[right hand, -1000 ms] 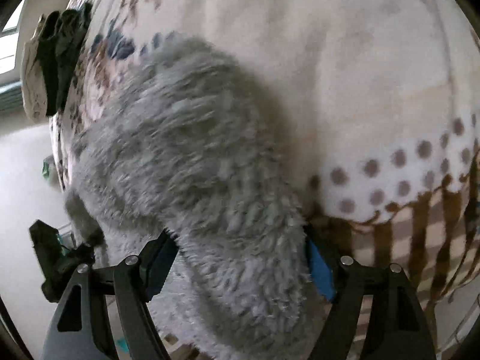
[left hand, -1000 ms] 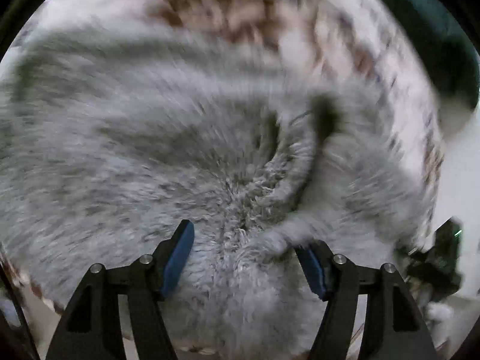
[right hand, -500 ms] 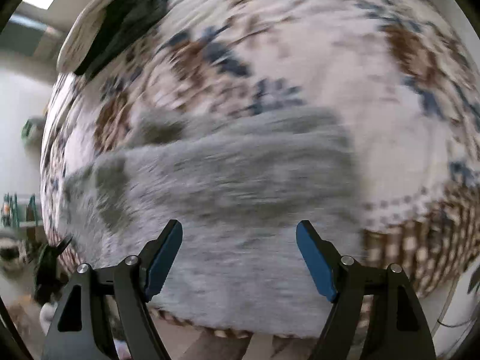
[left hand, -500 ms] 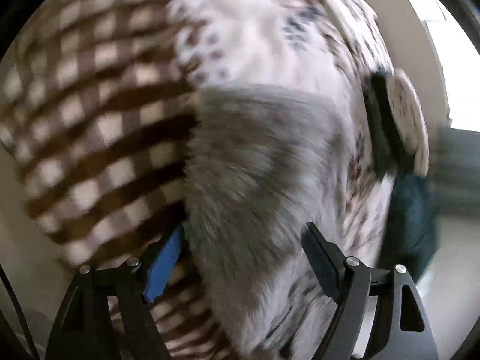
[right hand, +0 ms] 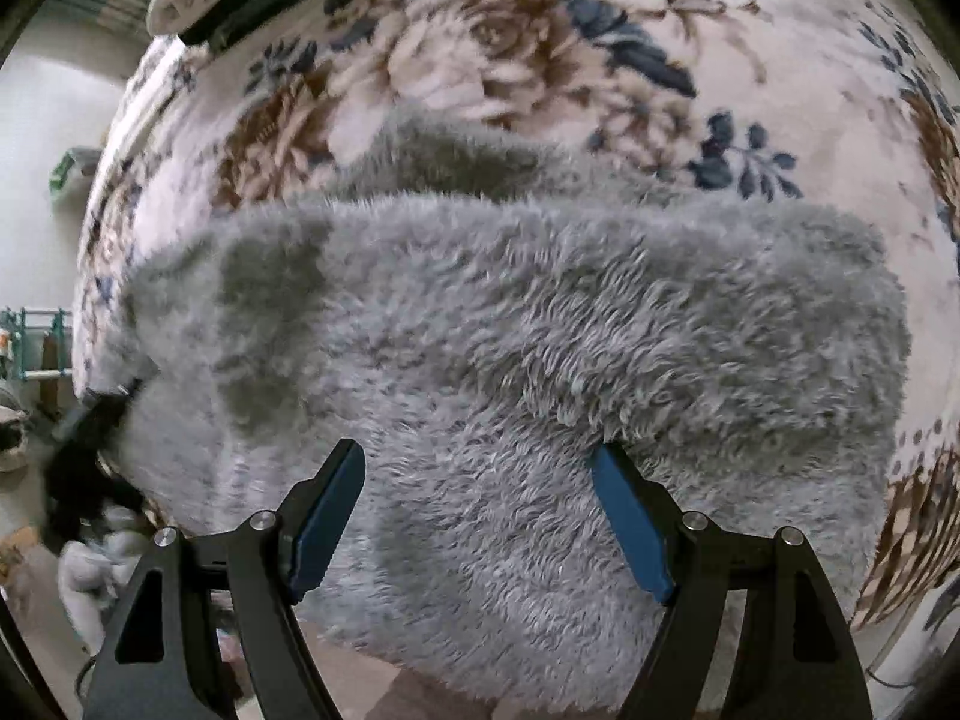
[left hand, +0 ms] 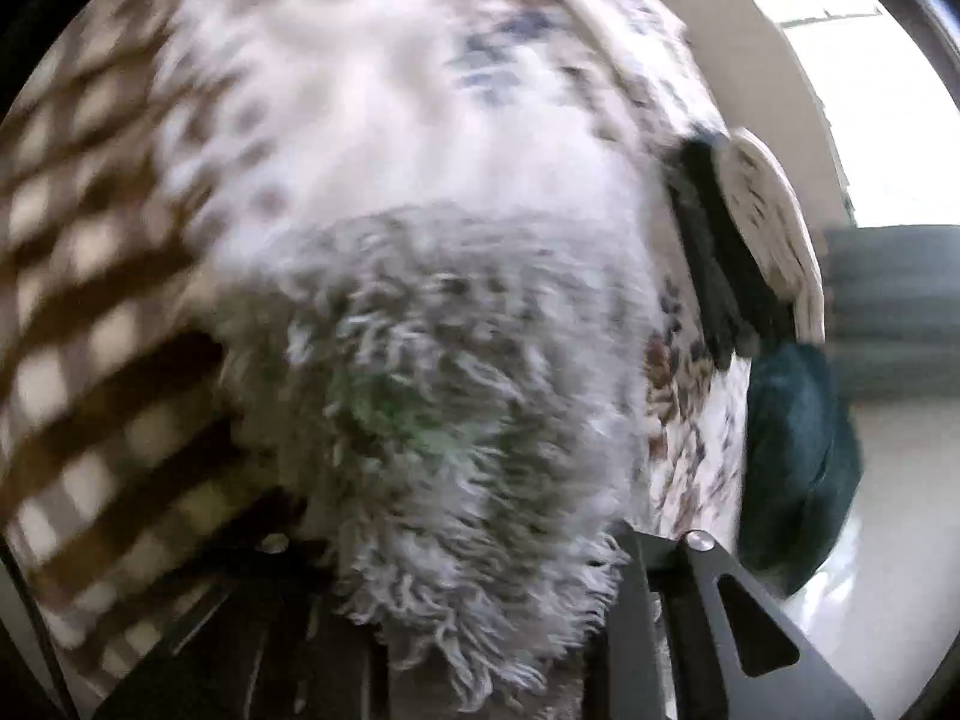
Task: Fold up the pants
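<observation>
Left gripper (left hand: 480,588) jaws closing, grey fleece bunched between them and filling the view; looks like it is pinching an edge of the pants (right hand: 510,360) to carry it over for a fold. Right gripper (right hand: 477,525) jaws spread wide, nothing held, hanging above the fleece, probably free to take another edge. Pants lie partly doubled on the floral blanket (right hand: 540,48), one layer over another. Dark clothes (left hand: 714,276) and a pale round thing sit at the blanket edge, well apart.
</observation>
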A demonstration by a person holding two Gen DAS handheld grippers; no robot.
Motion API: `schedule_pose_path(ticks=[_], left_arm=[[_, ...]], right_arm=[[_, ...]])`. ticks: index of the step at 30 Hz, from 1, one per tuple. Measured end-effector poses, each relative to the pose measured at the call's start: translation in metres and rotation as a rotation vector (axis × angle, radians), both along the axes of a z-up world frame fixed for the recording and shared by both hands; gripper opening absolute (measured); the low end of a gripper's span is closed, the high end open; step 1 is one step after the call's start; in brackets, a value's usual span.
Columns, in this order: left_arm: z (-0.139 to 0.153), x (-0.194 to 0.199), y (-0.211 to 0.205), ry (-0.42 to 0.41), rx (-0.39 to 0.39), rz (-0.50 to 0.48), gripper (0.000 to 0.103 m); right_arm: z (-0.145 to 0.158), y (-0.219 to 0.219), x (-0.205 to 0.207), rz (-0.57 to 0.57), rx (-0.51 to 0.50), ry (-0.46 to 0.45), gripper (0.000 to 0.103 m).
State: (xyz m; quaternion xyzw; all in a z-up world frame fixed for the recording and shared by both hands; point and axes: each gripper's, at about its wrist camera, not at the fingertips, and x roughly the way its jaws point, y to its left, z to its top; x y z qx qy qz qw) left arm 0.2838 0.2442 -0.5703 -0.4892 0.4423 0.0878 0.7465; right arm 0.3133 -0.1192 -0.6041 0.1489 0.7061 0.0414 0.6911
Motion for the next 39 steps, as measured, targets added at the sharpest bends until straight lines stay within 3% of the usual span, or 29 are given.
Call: schedule_pose_path(ticks=[6, 10, 13, 15, 18, 23, 27, 29, 31, 33, 34, 35, 39], left_arm=[[0.096, 0.023, -0.061, -0.189, 0.214, -0.257, 0.016], [0.15, 0.02, -0.134, -0.296, 0.301, -0.507, 0.016], [0.168, 0.011, -0.2, -0.327, 0.373, -0.715, 0.016], [0.166, 0.004, -0.246, -0.33, 0.38, -0.848, 0.016], [0.153, 0.001, -0.303, -0.329, 0.36, -0.993, 0.016], [0.113, -0.003, -0.377, -0.29, 0.36, -1.156, 0.016], [0.061, -0.002, -0.419, -0.163, 0.427, -1.248, 0.018], [0.042, 0.005, -0.419, -0.073, 0.389, -1.203, 0.025], [0.042, 0.006, -0.417, -0.044, 0.371, -1.163, 0.034], [0.053, 0.003, -0.42, -0.053, 0.364, -1.167, 0.061], [0.058, -0.002, -0.42, -0.058, 0.353, -1.173, 0.084], [0.064, -0.007, -0.422, -0.064, 0.354, -1.172, 0.092], [0.09, -0.041, -0.428, -0.101, 0.378, -1.181, 0.092]], right_arm=[[-0.028, 0.006, 0.002, 0.037, -0.029, 0.055, 0.081], [-0.038, -0.001, 0.004, 0.033, 0.027, 0.083, 0.081], [-0.038, -0.016, 0.002, 0.017, 0.128, 0.096, 0.082], [-0.032, -0.043, -0.006, -0.059, 0.236, 0.096, 0.082], [-0.01, -0.106, -0.03, -0.232, 0.319, 0.053, 0.082], [0.024, -0.208, -0.077, -0.371, 0.202, -0.002, 0.082], [0.029, -0.266, -0.098, -0.418, 0.154, 0.001, 0.082], [0.032, -0.285, -0.098, -0.448, 0.184, -0.012, 0.082], [0.035, -0.289, -0.094, -0.458, 0.228, -0.023, 0.082], [0.038, -0.292, -0.089, -0.461, 0.291, -0.04, 0.082], [0.039, -0.291, -0.086, -0.465, 0.329, -0.054, 0.082], [0.042, -0.286, -0.082, -0.467, 0.352, -0.059, 0.082], [0.041, -0.266, -0.068, -0.447, 0.458, -0.056, 0.084]])
